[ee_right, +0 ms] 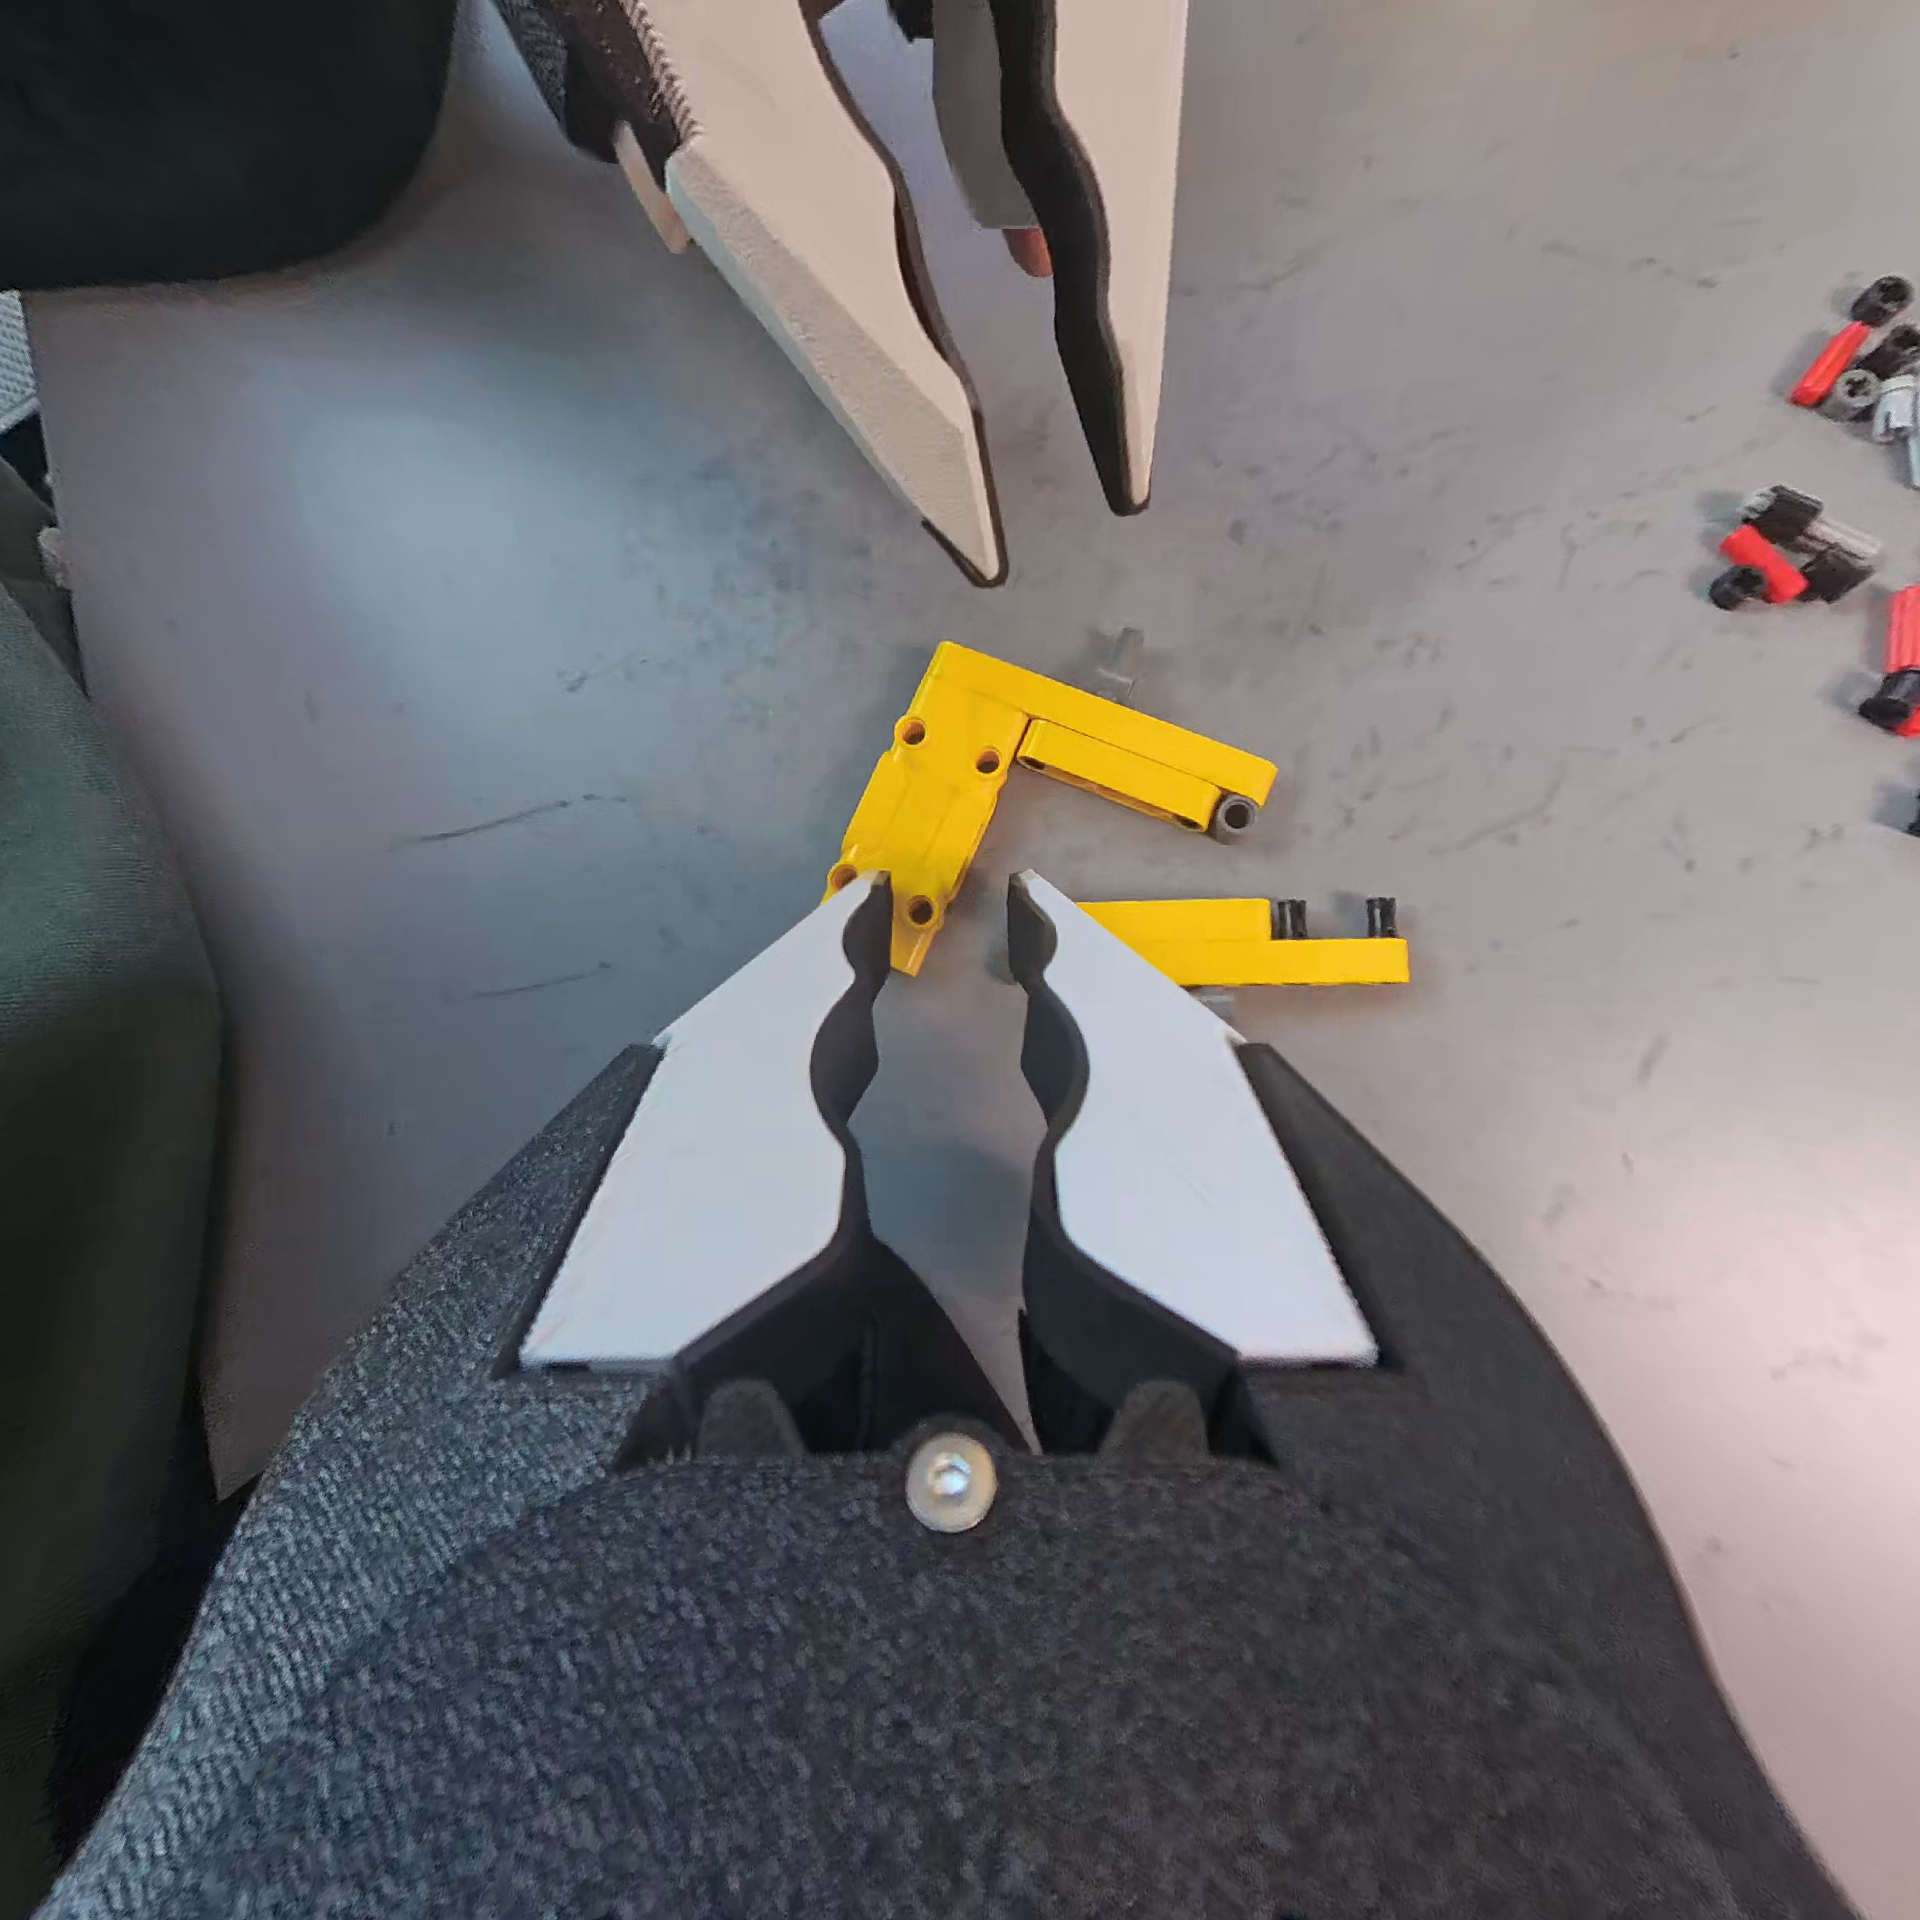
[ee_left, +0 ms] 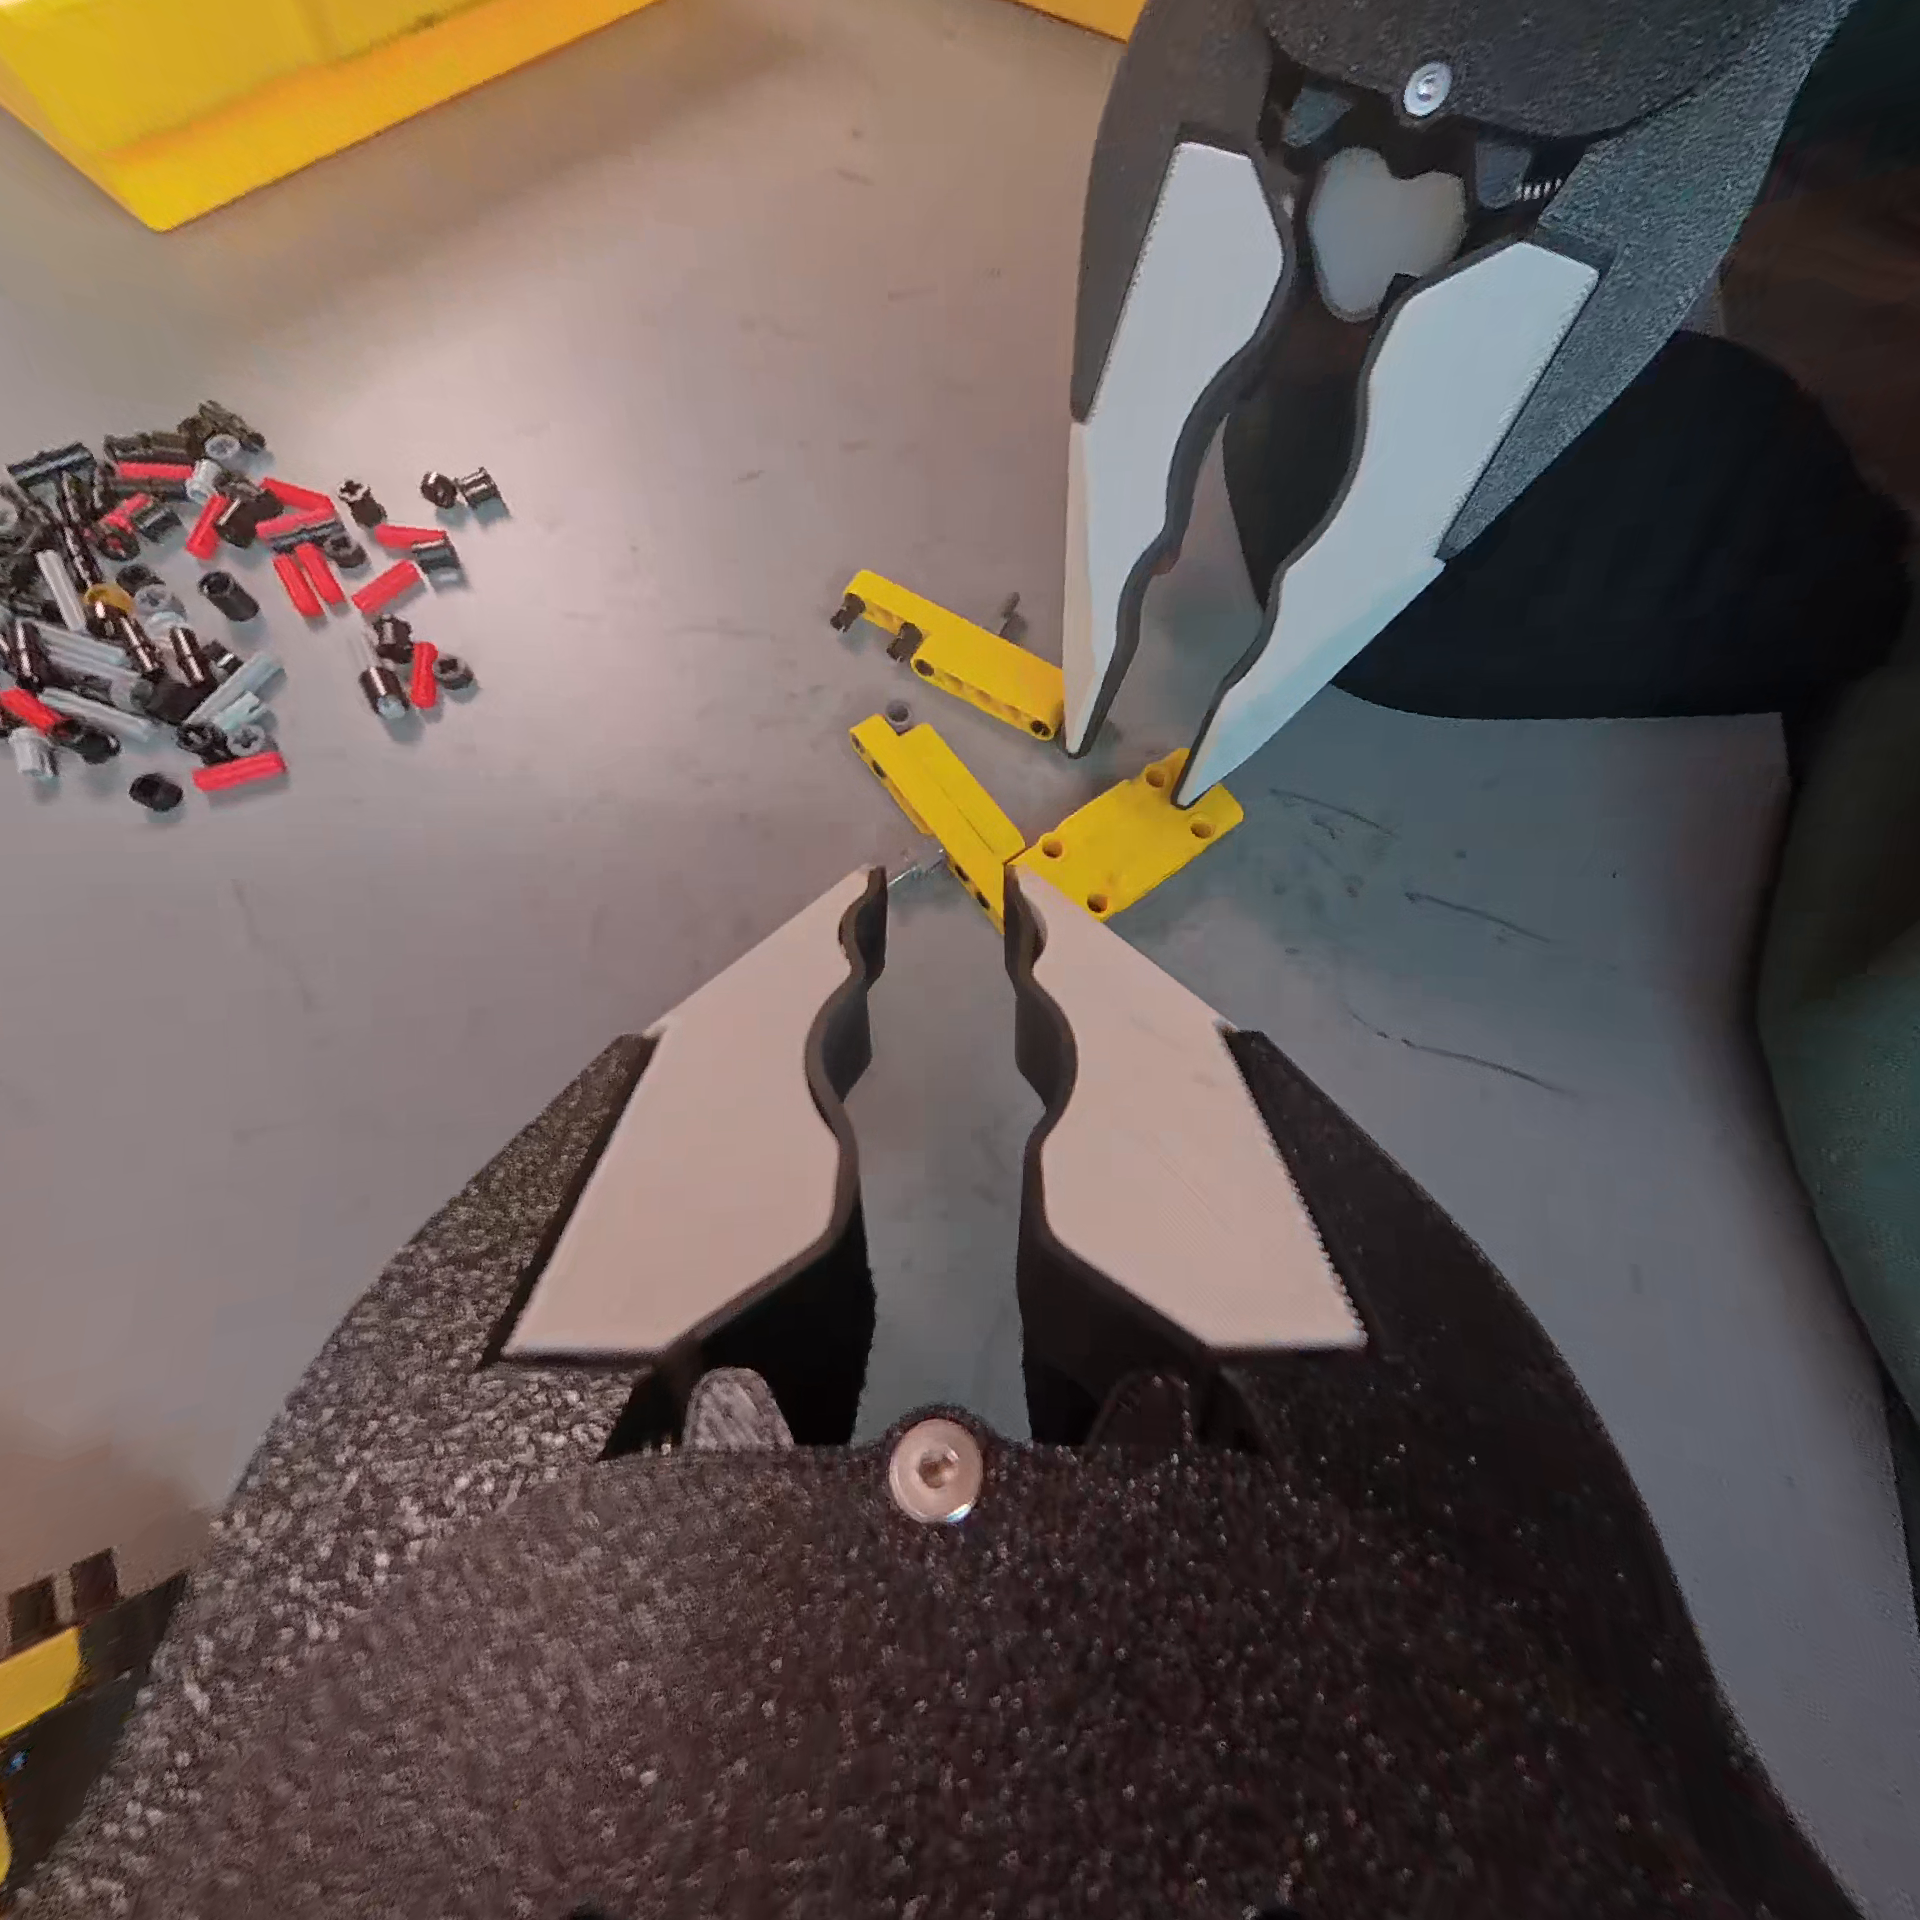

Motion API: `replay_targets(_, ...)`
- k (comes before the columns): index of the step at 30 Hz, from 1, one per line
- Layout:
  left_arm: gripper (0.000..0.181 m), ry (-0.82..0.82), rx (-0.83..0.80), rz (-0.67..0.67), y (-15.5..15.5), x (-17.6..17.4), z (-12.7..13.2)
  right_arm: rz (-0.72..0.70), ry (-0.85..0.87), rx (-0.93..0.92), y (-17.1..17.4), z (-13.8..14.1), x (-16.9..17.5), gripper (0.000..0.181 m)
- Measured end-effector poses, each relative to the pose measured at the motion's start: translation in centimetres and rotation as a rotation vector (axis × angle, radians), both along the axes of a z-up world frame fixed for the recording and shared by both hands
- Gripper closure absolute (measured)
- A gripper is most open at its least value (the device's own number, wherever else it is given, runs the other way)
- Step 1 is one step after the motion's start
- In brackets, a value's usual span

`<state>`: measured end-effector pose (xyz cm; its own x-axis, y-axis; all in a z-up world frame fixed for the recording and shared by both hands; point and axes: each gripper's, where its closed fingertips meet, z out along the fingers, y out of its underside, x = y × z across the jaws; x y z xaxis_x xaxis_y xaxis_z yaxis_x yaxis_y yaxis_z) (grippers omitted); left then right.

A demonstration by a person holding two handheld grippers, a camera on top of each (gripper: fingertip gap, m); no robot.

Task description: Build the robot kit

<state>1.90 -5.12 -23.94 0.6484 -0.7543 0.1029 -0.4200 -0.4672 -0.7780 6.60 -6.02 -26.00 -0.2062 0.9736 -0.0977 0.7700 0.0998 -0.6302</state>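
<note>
While both grippers stand with their jaws spread and nothing between them, the yellow parts on the grey table (ee_left: 520,1039) lie loose in a tight cluster at their tips. The right gripper (ee_right: 948,883) has one fingertip (ee_right: 868,896) pressing down on the near corner of the flat yellow plate (ee_right: 940,790), and its other finger rests on bare table between that plate and the yellow beam with two black pins (ee_right: 1262,940) just to its right. Ahead of it, a second yellow beam (ee_right: 1132,764) meets the plate's far end in an L; I cannot tell whether the two are joined or only touching. The left gripper (ee_left: 943,883) hovers with its tips just above that beam's near end, and a small grey pin (ee_left: 896,715) lies beside the beam. As I judge it, pressure on one corner could tip the plate or make it skid across the smooth table, knocking the L apart if it is only touching. Either finger could also sweep the small pin away or nudge the pinned beam off its place. A scatter of red, black and grey connectors (ee_left: 156,613) lies well off to the left gripper's left.
</note>
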Motion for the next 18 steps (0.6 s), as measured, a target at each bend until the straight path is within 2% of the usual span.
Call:
replay_targets(3, 0.160, 0.032, 0.034, -0.077, -0.8, 1.7, 0.0, 0.026, 0.017, 0.005, -0.7, 0.0, -0.9, 0.167)
replay_targets(5, 0.160, 0.074, 0.050, -0.127, -1.5, 2.4, -0.4, 0.033, 0.043, 0.046, -0.6, 0.0, -2.1, 0.166)
replay_targets(8, 0.160, 0.140, 0.021, -0.113, -1.5, 1.7, -1.9, 0.063, 0.068, 0.062, -0.3, 0.3, -2.7, 0.164)
replay_targets(11, 0.166, 0.135, 0.027, -0.052, -0.9, 0.3, -2.1, 0.005, 0.110, 0.084, 2.5, 2.1, -1.7, 0.161)
replay_targets(12, 0.166, 0.146, 0.033, -0.035, -0.6, -0.3, -2.1, -0.014, 0.110, 0.101, 3.6, 2.5, -1.0, 0.156)
replay_targets(14, 0.161, 0.150, 0.034, -0.023, -0.2, -0.9, -2.0, 0.018, 0.081, 0.148, 4.6, 2.4, 0.4, 0.134)
replay_targets(18, 0.156, 0.091, 0.078, 0.026, 0.7, -1.3, -0.6, 0.097, 0.025, 0.141, 5.5, 0.7, 1.2, 0.104)
